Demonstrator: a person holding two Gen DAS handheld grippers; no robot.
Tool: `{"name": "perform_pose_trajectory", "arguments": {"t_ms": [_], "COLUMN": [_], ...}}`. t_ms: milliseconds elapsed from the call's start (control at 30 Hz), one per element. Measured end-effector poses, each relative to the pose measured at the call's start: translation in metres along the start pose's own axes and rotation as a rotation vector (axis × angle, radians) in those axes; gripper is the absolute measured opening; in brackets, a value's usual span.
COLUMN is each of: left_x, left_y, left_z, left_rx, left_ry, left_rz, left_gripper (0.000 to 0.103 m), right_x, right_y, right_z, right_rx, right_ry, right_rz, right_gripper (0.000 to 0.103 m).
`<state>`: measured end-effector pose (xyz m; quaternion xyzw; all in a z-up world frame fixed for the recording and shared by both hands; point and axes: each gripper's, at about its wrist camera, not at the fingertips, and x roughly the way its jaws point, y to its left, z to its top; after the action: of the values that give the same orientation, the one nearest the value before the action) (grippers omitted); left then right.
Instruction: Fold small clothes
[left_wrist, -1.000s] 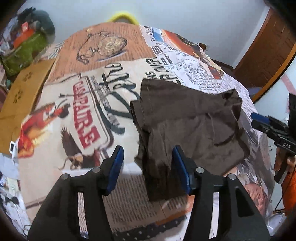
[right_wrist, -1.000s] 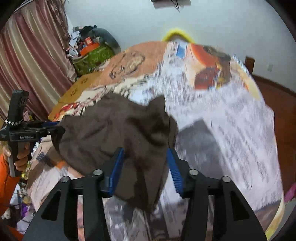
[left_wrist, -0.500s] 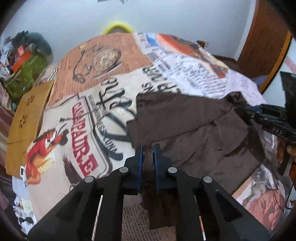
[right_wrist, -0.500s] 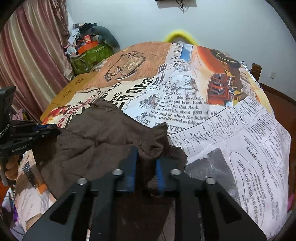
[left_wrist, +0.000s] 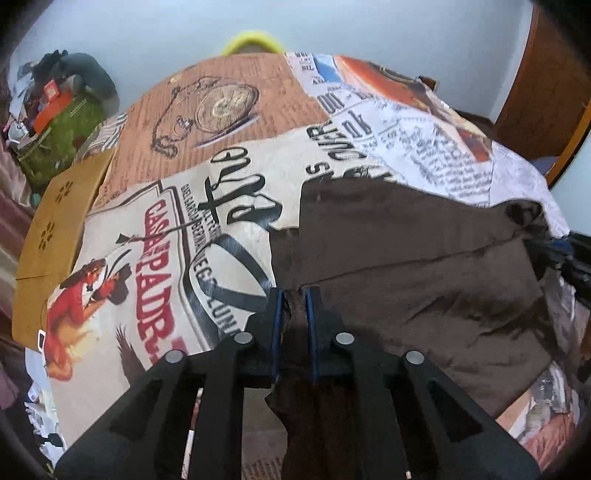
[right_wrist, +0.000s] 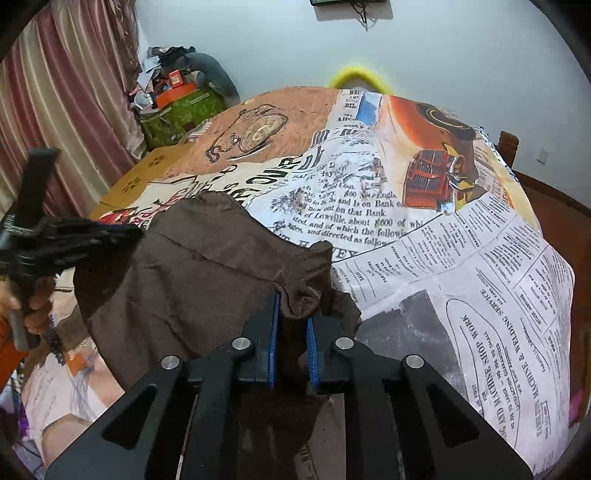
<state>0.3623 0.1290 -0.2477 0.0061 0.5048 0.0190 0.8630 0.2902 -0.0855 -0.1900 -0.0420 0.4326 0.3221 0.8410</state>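
Newspaper-print tablecloth (left_wrist: 229, 206) covers table, pale wall behind; green bag (right_wrist: 177, 114) heaped with clutter at upper left of right wrist view. Brown garment (left_wrist: 406, 258) lies rumpled at frame centre, spread between both grippers. Left gripper (left_wrist: 293, 325) clamped on garment's near left edge. Right gripper (right_wrist: 293, 332) clamped on bunched right corner.

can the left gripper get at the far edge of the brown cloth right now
Probably not as things stand: the left gripper is shut on the near edge of the brown cloth, so it would have to let go first.
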Motion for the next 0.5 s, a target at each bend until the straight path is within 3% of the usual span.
{"name": "perform_pose_trajectory", "arguments": {"t_ms": [67,133,233,367,500], "left_x": [-0.005,-0.013,-0.028,-0.033,-0.02], "left_y": [-0.002,-0.002,0.004,0.011,0.02], "left_z": [-0.002,-0.002,-0.004,-0.01,-0.018], "left_rx": [0.015,0.02,0.0,-0.025,-0.078], "left_ry": [-0.007,-0.016,-0.045,-0.013,0.041], "left_rz": [0.004,-0.01,-0.035,-0.063,-0.1], "left_gripper": [0.019,0.045,0.065,0.068,0.068], "right_x": [-0.003,-0.009,-0.02,-0.028,-0.023], "right_y": [-0.001,-0.003,-0.005,-0.005,-0.007], "right_z": [0.001,0.002,0.001,-0.007,-0.023], "right_rx": [0.008,0.029,0.062,0.087,0.122], "right_ry": [0.001,-0.004,-0.023,-0.014,0.04], "right_rz": [-0.002,0.005,0.01,0.017,0.036], "right_gripper": [0.025,0.037,0.049,0.065,0.066]}}
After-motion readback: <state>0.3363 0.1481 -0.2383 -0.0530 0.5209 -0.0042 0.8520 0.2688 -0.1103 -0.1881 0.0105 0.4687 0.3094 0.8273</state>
